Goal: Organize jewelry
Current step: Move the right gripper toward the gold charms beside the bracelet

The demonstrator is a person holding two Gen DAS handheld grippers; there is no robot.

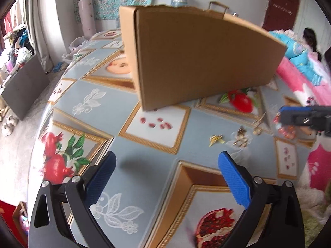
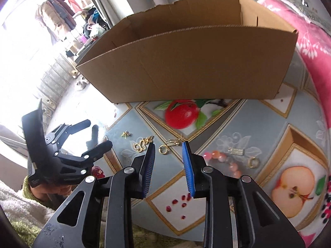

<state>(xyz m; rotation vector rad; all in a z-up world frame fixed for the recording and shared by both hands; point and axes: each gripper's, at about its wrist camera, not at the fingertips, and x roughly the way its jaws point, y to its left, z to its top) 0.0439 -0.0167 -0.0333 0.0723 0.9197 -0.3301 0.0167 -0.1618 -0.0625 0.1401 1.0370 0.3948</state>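
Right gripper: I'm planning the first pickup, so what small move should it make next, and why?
Probably ease the right gripper down onto the gold ring: its jaws are open and empty, the ring lies just ahead between the fingertips, and the cardboard box waits behind.

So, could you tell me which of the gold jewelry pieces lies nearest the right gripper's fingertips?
The small gold hoop, lying on the tablecloth just ahead of the right gripper, between its open fingers. The gold ring and crystal clasp lie farther right.

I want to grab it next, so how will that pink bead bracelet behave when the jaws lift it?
The bead bracelet will probably sag and swing, since it lies as a loose strand of separate beads. Its round, glossy beads may slip from the pads or roll on the smooth tablecloth. It looks light.
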